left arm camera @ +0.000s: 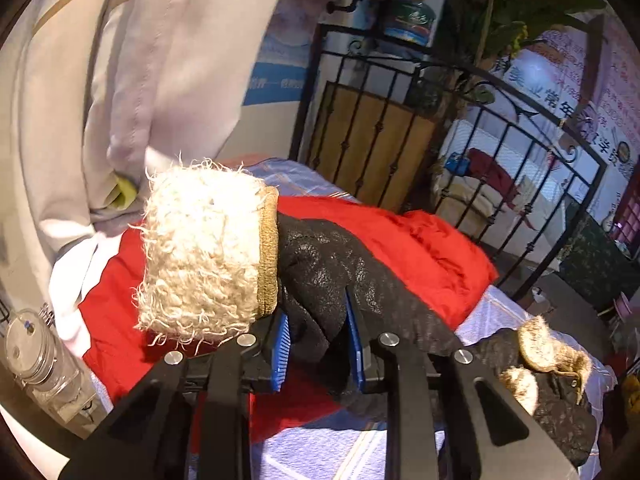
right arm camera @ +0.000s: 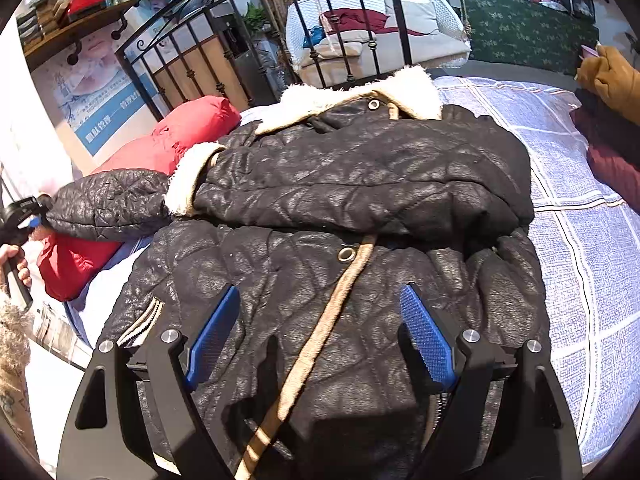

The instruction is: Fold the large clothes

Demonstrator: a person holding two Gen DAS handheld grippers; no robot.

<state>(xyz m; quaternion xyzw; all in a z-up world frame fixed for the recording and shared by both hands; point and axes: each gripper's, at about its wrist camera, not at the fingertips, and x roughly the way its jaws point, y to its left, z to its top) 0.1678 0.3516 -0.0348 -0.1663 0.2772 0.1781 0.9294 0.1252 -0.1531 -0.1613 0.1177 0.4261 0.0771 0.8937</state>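
A black quilted jacket (right arm camera: 360, 184) with a cream fleece collar (right arm camera: 404, 88) lies on the bed, one sleeve folded across its chest. My left gripper (left arm camera: 318, 340) is shut on the other sleeve (left arm camera: 340, 276) near its cream fleece cuff (left arm camera: 204, 248) and holds it above a red garment. That sleeve (right arm camera: 108, 204) and the left gripper (right arm camera: 24, 216) show at the left of the right wrist view. My right gripper (right arm camera: 320, 336) is open and empty just above the jacket's lower front.
A red padded garment (right arm camera: 180, 136) lies at the bed's left side. The blue checked bedsheet (right arm camera: 580, 208) is bare to the right. A black iron bed frame (right arm camera: 224, 64) stands behind. Pale curtains (left arm camera: 120, 80) hang at the left. A dark red garment (right arm camera: 612, 160) lies at the right edge.
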